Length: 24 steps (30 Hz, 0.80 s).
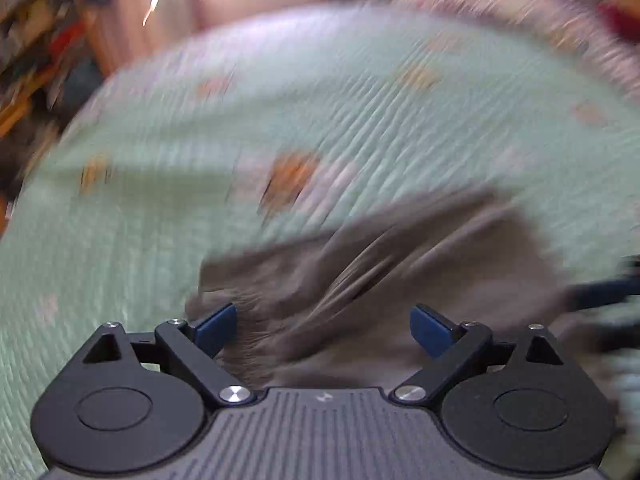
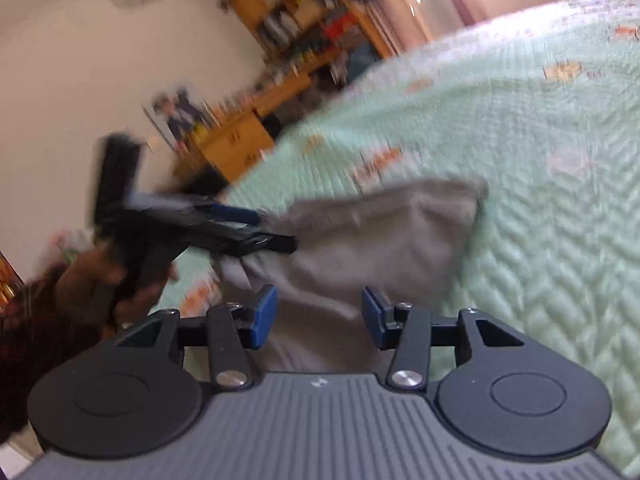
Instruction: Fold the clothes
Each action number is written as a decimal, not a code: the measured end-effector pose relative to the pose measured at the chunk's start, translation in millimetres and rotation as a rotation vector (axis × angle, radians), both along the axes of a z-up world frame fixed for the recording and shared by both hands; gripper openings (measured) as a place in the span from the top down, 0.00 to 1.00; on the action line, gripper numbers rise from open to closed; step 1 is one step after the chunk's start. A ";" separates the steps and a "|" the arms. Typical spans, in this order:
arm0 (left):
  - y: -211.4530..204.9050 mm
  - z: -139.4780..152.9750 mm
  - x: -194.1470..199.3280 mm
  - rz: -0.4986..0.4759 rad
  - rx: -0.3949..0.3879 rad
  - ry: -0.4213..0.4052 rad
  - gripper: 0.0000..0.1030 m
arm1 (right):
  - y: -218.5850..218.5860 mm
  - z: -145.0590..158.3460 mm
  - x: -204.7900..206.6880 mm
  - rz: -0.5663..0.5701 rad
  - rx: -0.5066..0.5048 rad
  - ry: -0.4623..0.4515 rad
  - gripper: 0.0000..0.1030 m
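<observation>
A grey garment lies crumpled on the pale green quilted bedspread; both views are motion-blurred. My left gripper is open, its blue pads wide apart just above the garment's near edge. In the right wrist view the garment lies ahead, and the left gripper shows at the garment's left corner, held by a hand. My right gripper is open, its blue pads apart over the garment's near part. The right gripper's tip shows blurred at the right edge of the left wrist view.
The bedspread covers a wide bed. A wooden shelf unit full of items and a desk stand beyond the bed's left side by a white wall. A patterned blanket lies at the bed's far end.
</observation>
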State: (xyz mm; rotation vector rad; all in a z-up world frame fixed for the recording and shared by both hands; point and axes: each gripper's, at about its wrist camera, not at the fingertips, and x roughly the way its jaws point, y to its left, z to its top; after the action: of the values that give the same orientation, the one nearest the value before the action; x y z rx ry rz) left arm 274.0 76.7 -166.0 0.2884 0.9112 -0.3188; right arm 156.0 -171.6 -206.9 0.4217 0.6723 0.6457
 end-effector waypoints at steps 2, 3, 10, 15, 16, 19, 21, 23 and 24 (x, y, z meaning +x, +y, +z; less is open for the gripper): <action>15.4 -16.7 13.9 0.078 -0.033 0.036 0.02 | 4.7 -8.3 -2.7 0.002 -0.032 0.037 0.52; 18.7 -13.3 13.2 0.086 -0.062 0.030 0.03 | 5.6 -9.3 -6.1 0.005 -0.037 0.033 0.52; 15.0 20.5 -3.3 0.086 -0.161 -0.028 0.06 | 0.8 -5.7 -24.6 0.004 -0.019 -0.024 0.52; 8.1 44.5 -14.4 0.076 -0.232 -0.068 0.06 | -17.9 -4.4 -29.9 0.004 -0.025 -0.035 0.52; -0.6 49.0 -15.3 0.057 -0.247 -0.071 0.05 | -21.3 -4.7 -29.9 0.002 -0.031 -0.032 0.52; -44.0 55.7 -18.6 -0.029 -0.173 -0.075 0.07 | -28.5 -3.2 -27.4 0.001 -0.055 -0.031 0.52; -67.8 61.0 -24.4 -0.057 -0.096 -0.132 0.10 | -31.2 1.3 -21.1 -0.016 -0.071 -0.047 0.52; -77.2 67.7 -25.1 -0.011 -0.017 -0.192 0.09 | -40.7 7.3 -16.0 -0.035 -0.067 -0.071 0.52; -76.7 70.2 -23.8 0.033 0.024 -0.215 0.08 | -45.9 9.1 -11.6 -0.041 -0.056 -0.075 0.52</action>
State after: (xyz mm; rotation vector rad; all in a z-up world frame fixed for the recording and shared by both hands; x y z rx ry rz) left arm 250.2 -0.1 -95.8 0.3226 0.7074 -0.2416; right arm 144.4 -217.5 -197.8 0.3573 0.6079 0.5997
